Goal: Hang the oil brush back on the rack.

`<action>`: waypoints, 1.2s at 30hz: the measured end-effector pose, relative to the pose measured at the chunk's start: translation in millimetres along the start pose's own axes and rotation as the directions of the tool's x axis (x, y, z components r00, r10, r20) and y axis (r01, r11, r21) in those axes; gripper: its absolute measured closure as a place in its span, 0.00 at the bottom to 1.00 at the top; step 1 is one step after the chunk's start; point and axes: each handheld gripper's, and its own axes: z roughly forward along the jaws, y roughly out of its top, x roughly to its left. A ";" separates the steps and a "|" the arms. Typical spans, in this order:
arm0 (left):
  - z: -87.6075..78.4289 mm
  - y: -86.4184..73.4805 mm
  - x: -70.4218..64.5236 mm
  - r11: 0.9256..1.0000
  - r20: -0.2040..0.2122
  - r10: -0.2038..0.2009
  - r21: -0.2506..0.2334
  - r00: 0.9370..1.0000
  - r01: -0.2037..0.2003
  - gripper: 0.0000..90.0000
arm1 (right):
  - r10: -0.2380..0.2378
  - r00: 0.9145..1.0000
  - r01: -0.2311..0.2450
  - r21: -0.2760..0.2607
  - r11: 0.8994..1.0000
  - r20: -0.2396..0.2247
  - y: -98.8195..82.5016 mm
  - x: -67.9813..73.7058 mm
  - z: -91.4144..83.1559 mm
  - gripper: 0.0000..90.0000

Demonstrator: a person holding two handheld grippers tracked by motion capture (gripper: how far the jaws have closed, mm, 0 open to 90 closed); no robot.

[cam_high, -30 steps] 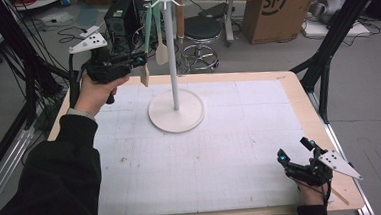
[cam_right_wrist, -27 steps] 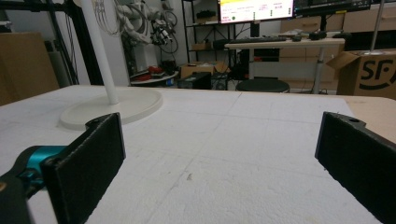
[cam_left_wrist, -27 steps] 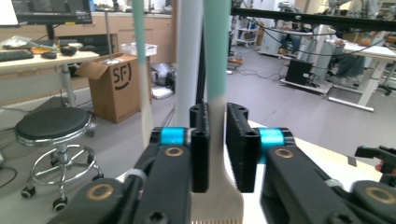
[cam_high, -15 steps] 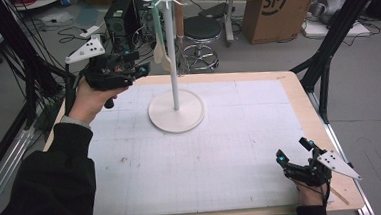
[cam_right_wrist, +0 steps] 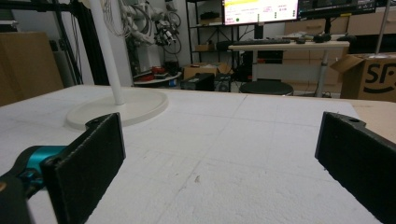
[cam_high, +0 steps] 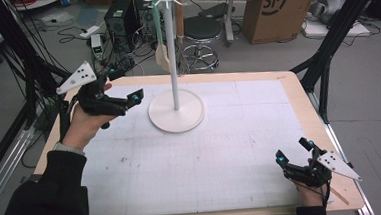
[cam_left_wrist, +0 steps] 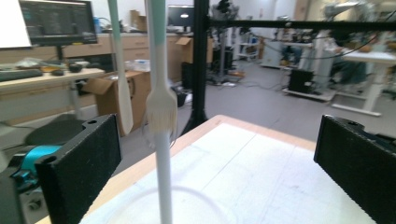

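At the left edge of the table point(cam_high: 263, 183) the person's left hand point(cam_high: 82, 126) holds the left gripper point(cam_high: 128, 99) up off the white mat, its nose aimed toward the white stand point(cam_high: 176, 96). Its jaws have just been opening and now stand wide apart with nothing between the pads; in the left gripper view the two black jaws frame the scene from either side, and the stand's pole point(cam_left_wrist: 161, 154) rises in the gap between them, farther off.

Next comes the stand itself, its round base resting flat on the mat a little left of the table's middle. From the hooks at its top hang two utensils on pale green handles. The wooden spatula point(cam_high: 162, 56) dangles just left of the pole, free of the gripper (its blade sits above the table's far edge in the high view). In the left gripper view it hangs left of the pole point(cam_left_wrist: 124, 100), while a wooden fork point(cam_left_wrist: 161, 109) hangs right in front of the pole.

Far over at the right front corner, the right gripper point(cam_high: 294, 158) lies low by the mat in the person's right hand, well apart from the stand. Its jaws are spread wide too, empty, with bare mat between them in the right gripper view.
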 end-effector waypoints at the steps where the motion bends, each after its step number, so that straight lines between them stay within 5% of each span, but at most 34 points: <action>1: -3.3 -3.4 -1.4 1.000 -0.006 -0.005 -0.003 1.000 0.005 0.02 | 0.003 1.000 -0.003 0.001 1.000 -0.004 0.0 0.2 -0.6 0.01; 16: -49.7 -71.8 -23.9 1.000 -0.126 -0.013 0.009 0.992 0.014 0.02 | -0.023 1.000 0.023 -0.005 1.000 -0.008 2.6 5.0 5.7 0.01; 26: -78.6 -111.2 -44.9 1.000 -0.176 -0.020 -0.025 0.984 0.016 0.02 | -0.027 0.999 0.027 -0.010 1.000 -0.021 3.7 7.7 7.9 0.01; 30: -86.9 -125.3 -53.8 1.000 -0.206 0.012 -0.008 0.978 -0.014 0.02 | -0.025 0.999 0.024 -0.018 1.000 -0.025 4.6 7.8 6.7 0.01; 36: -91.9 -144.2 -58.1 1.000 -0.228 0.009 0.009 0.974 -0.007 0.02 | -0.026 0.999 0.025 -0.023 0.999 -0.041 5.1 9.4 5.9 0.01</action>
